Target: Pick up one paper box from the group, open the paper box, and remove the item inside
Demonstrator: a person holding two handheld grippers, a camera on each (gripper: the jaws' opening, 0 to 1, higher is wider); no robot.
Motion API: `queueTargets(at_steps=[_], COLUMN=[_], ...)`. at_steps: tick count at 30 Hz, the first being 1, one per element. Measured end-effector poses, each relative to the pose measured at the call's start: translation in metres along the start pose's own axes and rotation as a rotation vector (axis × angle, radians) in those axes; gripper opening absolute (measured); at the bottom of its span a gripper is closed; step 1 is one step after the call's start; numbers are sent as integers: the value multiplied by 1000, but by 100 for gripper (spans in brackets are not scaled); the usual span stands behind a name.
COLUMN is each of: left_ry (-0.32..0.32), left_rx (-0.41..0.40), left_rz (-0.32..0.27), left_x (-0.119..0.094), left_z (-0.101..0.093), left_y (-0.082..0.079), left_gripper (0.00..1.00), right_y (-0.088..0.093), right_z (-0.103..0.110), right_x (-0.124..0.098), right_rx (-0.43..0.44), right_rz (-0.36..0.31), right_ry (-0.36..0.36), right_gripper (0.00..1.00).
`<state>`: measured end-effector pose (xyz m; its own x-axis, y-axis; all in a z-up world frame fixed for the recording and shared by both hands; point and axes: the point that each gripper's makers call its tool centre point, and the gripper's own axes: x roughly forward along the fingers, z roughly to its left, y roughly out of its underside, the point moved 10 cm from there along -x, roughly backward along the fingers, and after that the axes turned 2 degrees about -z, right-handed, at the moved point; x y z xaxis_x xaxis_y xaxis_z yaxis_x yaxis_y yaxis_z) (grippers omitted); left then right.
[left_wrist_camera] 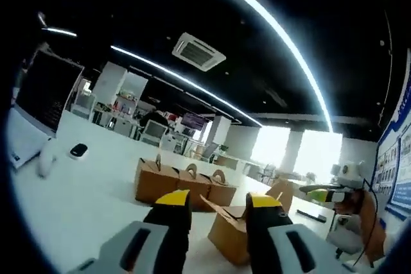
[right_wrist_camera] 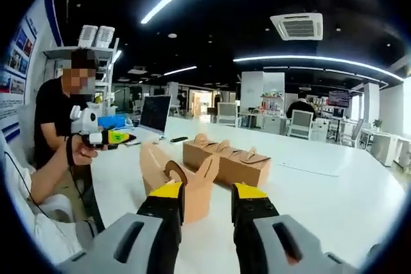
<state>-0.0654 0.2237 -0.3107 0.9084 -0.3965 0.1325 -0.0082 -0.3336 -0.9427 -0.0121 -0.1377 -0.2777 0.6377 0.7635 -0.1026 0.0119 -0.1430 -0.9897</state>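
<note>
Open office: black ceiling w/ strip lights point(left_wrist_camera: 270, 27), AC vent point(right_wrist_camera: 297, 25), white table point(right_wrist_camera: 334, 190).

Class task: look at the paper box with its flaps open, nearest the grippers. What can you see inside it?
The opened paper box shows raised flaps; its walls hide the interior, so no item is visible. Three closed boxes stand behind it.

Open brown paper box point(right_wrist_camera: 186, 187), closed row point(right_wrist_camera: 226, 158) behind — perhaps three

Two low views facing each other across the table point(left_wrist_camera: 77, 203)

My left tongs point(left_wrist_camera: 218, 205) and right tongs point(right_wrist_camera: 207, 194) look from opposite sides, close to the open box point(left_wrist_camera: 234, 232), row of boxes point(right_wrist_camera: 225, 158) beyond.
</note>
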Motion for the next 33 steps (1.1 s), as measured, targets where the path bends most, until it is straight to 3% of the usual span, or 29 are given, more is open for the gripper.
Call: queueTargets(at_steps=[7, 13, 21, 33], left_ry=[70, 128, 193, 213], left_rx=[73, 124, 173, 199], left_rz=[45, 114, 195, 253], left_x=[5, 22, 40, 57], left_z=[-22, -39, -55, -55], left_y=[-22, -22, -7, 10], left_gripper=[37, 41, 45, 44], right_y=[-32, -50, -45, -22], right_z=[11, 32, 45, 43], right_x=[5, 22, 48, 71], right_rx=[-66, -111, -128, -113], right_rz=[-44, -63, -32, 26], right_ry=[-27, -94, -152, -192], right_gripper=[30, 30, 30, 30])
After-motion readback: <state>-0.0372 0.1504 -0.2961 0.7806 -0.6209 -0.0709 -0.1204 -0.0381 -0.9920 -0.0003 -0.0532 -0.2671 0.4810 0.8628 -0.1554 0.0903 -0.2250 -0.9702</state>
